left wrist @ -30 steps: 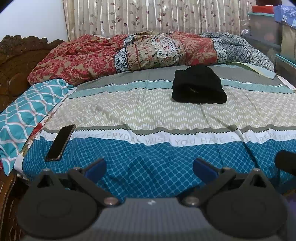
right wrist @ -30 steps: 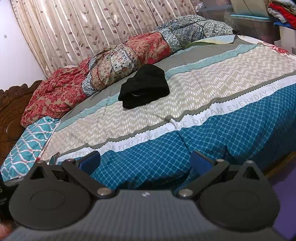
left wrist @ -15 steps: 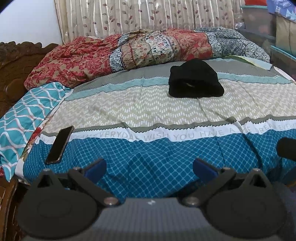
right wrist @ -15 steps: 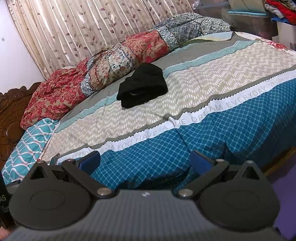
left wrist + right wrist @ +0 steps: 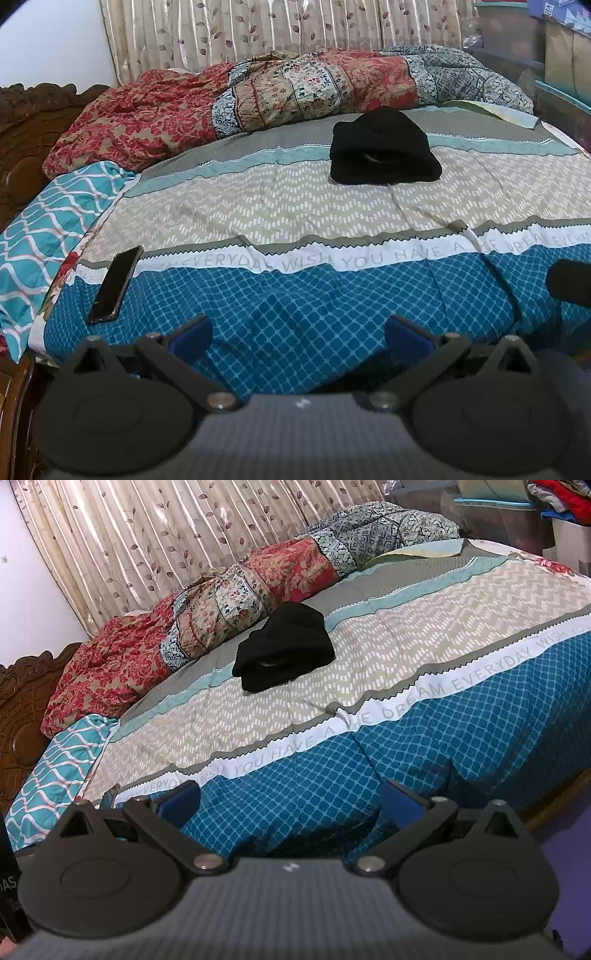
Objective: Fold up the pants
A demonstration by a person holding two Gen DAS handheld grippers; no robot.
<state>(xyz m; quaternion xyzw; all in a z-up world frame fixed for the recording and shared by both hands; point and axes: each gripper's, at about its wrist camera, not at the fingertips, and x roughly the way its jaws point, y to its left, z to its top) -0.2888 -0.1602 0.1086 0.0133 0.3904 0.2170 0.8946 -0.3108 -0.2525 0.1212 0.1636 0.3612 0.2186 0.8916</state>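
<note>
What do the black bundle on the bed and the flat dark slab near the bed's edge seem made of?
The black pants look like soft matte knit or fleece: they slump in rounded folds without shine. The phone looks like glossy glass, rigid and faintly reflective.

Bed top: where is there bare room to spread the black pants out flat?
Free: the beige zigzag band in front of the black pants, and the blue checked strip between the phone and the left gripper. Crowded: the far edge, under the rolled quilt.
</note>
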